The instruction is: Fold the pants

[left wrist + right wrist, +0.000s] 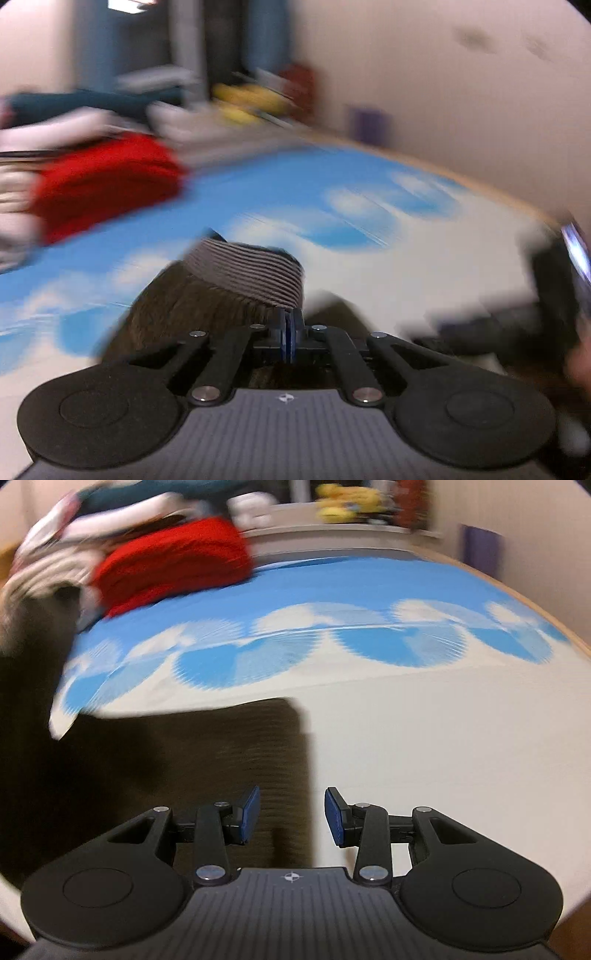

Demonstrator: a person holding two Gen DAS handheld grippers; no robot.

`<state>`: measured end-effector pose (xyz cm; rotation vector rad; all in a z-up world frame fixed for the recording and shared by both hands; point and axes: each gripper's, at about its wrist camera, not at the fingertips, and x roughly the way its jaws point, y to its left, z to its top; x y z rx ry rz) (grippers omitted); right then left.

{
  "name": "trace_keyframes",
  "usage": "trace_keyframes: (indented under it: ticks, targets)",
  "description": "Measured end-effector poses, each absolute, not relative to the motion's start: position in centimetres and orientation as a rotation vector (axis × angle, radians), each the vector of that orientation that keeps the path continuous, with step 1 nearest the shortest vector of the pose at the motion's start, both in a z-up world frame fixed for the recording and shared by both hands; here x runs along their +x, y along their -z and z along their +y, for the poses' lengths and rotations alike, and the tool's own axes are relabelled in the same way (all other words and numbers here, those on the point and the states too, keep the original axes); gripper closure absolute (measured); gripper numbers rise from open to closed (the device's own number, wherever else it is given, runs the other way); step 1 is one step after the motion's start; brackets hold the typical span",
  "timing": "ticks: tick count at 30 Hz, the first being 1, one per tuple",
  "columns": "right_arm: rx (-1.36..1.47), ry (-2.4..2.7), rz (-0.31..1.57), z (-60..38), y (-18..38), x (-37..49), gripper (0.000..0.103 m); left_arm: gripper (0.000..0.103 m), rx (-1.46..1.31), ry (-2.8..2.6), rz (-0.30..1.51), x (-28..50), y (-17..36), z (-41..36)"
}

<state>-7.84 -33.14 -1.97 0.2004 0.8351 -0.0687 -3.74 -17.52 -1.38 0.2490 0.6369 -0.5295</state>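
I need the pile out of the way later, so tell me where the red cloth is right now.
The red cloth lies at the far left of the bed, on the edge of the heaped laundry. It is beyond the brown pants in both views.

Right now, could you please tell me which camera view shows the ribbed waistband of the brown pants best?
The left wrist view: the ribbed waistband sits sharp just ahead of the shut left claw, which pinches it. The right wrist view shows only flat brown pants fabric, no waistband.
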Motion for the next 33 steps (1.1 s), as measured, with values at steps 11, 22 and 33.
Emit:
trace_keyframes:
  ticks: [11,22,33]
  targets:
    - [0.529,0.04,0.821,-38.5,2.8,-8.7,0.052,0.06,0.196,0.452,0.815,-0.1,0.5,-13.1]
    - [0.637,-0.091,1.037,-32.2,7.0,-3.2,0.027,0.057,0.228,0.222,0.975,4.2,2.0,-1.0]
    - [0.468,-0.158,0.755,-29.4,1.6,-4.4,0.083,0.056,0.149,0.184,0.921,5.5,0.9,-0.8]
